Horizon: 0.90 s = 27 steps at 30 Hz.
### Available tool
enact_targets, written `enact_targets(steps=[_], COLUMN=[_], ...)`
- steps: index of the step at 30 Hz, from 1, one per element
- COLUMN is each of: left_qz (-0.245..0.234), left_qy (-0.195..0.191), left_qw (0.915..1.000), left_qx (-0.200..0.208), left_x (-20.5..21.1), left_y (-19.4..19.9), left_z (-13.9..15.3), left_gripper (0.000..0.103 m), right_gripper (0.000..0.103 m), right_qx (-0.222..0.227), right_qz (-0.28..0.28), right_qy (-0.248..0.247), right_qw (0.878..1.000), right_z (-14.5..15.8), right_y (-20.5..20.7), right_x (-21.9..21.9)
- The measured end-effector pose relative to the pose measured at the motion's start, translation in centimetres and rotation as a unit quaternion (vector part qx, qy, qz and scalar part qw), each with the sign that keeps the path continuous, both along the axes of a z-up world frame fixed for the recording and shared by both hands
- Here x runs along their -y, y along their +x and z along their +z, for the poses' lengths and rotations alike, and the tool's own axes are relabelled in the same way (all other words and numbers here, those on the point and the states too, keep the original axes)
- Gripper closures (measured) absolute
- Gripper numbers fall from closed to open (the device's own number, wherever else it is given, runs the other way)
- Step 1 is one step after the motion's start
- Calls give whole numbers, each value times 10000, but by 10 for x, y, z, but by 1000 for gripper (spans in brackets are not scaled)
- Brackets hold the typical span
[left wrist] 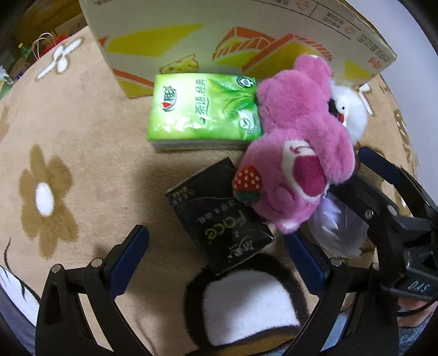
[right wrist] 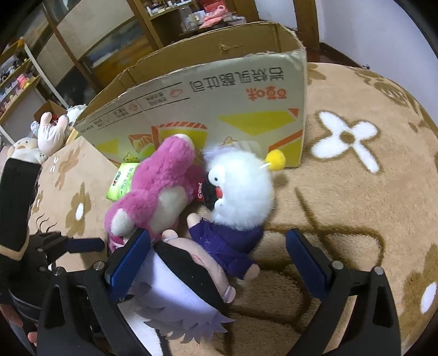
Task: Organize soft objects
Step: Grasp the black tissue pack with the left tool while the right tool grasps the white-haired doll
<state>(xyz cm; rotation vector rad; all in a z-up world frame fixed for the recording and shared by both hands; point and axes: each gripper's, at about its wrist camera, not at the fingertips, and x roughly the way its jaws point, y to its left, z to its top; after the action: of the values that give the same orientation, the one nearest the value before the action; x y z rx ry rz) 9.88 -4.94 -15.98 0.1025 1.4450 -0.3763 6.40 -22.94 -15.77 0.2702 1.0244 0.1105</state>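
A pink plush bear lies on the rug, partly over a black tissue pack and beside a green tissue pack. A white fluffy plush lies to its right, with a purple-clothed doll and a white-haired doll below. My left gripper is open over the black pack. My right gripper is open over the dolls; it shows in the left wrist view. A black-and-white plush lies between my left fingers.
A printed cardboard box stands open behind the toys on the beige flower rug. Several plush toys sit at the far left, with wooden shelves behind.
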Motion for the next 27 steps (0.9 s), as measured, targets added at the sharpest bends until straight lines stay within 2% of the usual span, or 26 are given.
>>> enact_targets(steps=[4, 6, 8, 10, 14, 22, 27], left_qz=[-37, -70, -67, 23, 302, 345, 423], left_qy=[175, 210, 275, 276, 130, 125, -115], left_qw=[9997, 9995, 9991, 9990, 9989, 9987, 9981], left_qx=[176, 228, 300, 349, 339, 347, 438], left_x=[1, 3, 3, -7, -21, -27, -25], left_y=[-1, -2, -2, -3, 1, 4, 3], left_z=[0, 0, 0, 1, 5, 2, 8], left_gripper=[6, 10, 25, 33, 51, 50, 48], right_gripper=[0, 0, 1, 7, 8, 8, 9], right_qx=[-36, -52, -87, -24, 148, -41, -75], right_qz=[-36, -34, -19, 13, 61, 128, 58], right_qy=[122, 169, 238, 283, 241, 319, 384], right_qw=[9999, 9998, 9997, 9996, 9996, 9994, 9992], right_z=[-3, -4, -5, -3, 7, 3, 2], right_y=[0, 0, 0, -2, -10, -14, -15], right_x=[3, 5, 6, 7, 6, 0, 3])
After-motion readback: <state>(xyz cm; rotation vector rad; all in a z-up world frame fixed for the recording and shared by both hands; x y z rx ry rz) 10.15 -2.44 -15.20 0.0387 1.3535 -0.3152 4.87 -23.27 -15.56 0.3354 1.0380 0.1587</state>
